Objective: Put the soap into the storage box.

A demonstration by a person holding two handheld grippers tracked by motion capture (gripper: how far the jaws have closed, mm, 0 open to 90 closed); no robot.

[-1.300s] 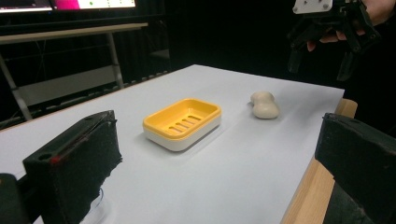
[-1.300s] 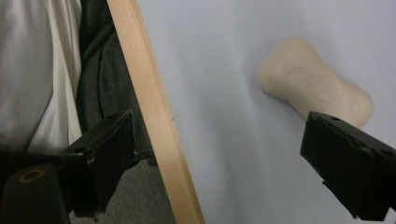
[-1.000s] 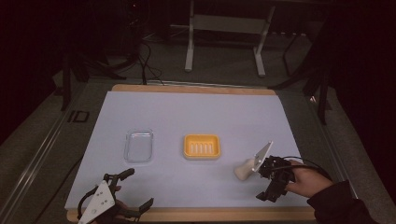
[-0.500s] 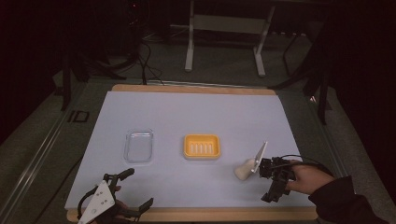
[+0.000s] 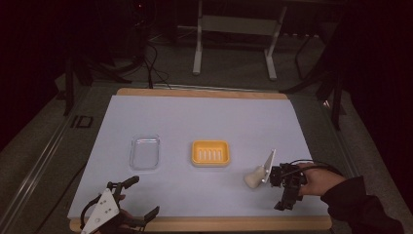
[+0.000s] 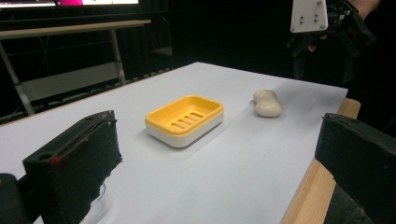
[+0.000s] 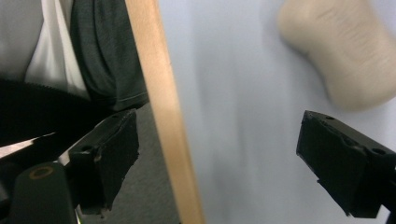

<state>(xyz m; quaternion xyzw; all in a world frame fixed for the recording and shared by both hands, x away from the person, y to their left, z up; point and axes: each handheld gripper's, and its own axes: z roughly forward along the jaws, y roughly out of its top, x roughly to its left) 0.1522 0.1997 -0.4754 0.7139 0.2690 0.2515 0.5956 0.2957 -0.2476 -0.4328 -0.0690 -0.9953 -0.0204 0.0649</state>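
The right gripper (image 5: pixel 282 187) hung just above the near right part of the table (image 5: pixel 204 117), and a hand (image 5: pixel 319 180) held it from behind. Its two black jaws stood wide apart and held nothing. The pale soap bar (image 5: pixel 254 177) lay flat on the table just past the gripper's front end, and the grey plate on top of the gripper stood right beside it. In the right gripper view the soap bar (image 7: pixel 345 51) sat ahead of the jaws and off to one side, not between them. The wooden table edge (image 7: pixel 161 112) ran up between the two jaws in that view, with the person's dark clothes on the other side of it.

A bit farther on from the soap bar sat the yellow soap dish (image 5: pixel 210 152), open side up and with nothing in it. Nothing lay between the soap and the dish. Farther still, past the dish, lay a clear plastic tray (image 5: pixel 144 152).

The left gripper (image 5: pixel 124 207) was well away from the right one, at the near left edge of the table. Its jaws were wide apart too, and held nothing. In the left gripper view the soap dish (image 6: pixel 184 119) and the soap bar (image 6: pixel 267 103) lay well ahead of its jaws, and the right gripper (image 6: pixel 327 42) showed beyond the soap.
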